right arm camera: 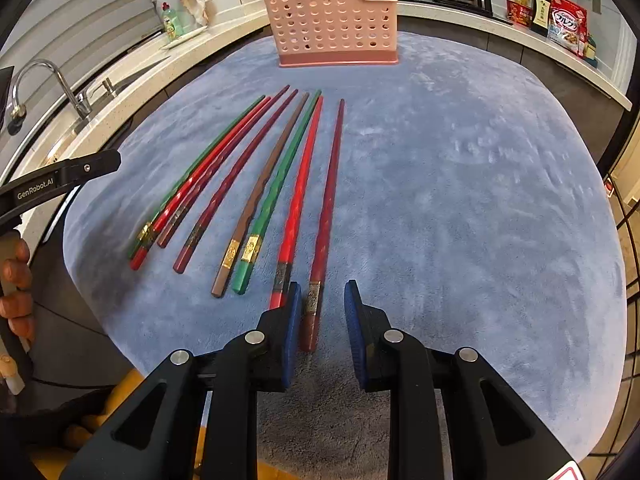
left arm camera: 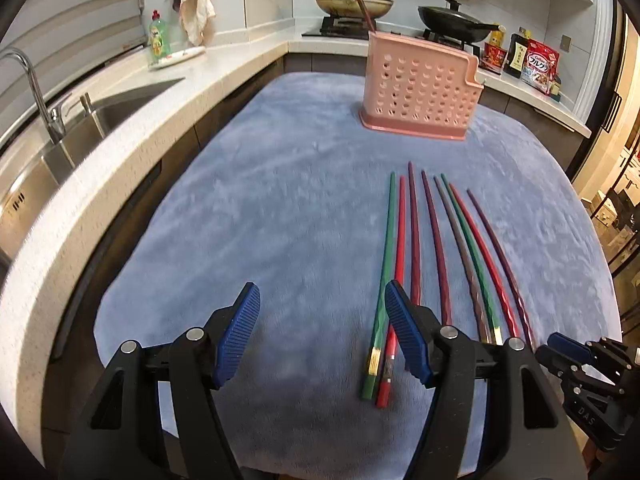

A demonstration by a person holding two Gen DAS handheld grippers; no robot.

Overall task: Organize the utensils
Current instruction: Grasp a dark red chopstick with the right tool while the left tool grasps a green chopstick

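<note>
Blue-padded fingers of the right gripper [right arm camera: 319, 312] stand a little apart, straddling the near end of the rightmost dark red chopstick [right arm camera: 325, 216] without pressing it. Just left of it lie seven more chopsticks [right arm camera: 276, 184], red, green, brown and maroon, fanned on the blue cloth [right arm camera: 460, 200]. At the far edge stands a pink perforated holder [right arm camera: 332, 28]. Further left, the left gripper [left arm camera: 320, 320] hangs wide open, gripping nothing, its right finger over a green and red pair [left arm camera: 384, 280].

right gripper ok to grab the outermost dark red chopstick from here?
Probably yes: the right gripper has open jaws straddling the dark red chopstick near its handle end; only the red chopstick beside the left pad crowds it.
</note>
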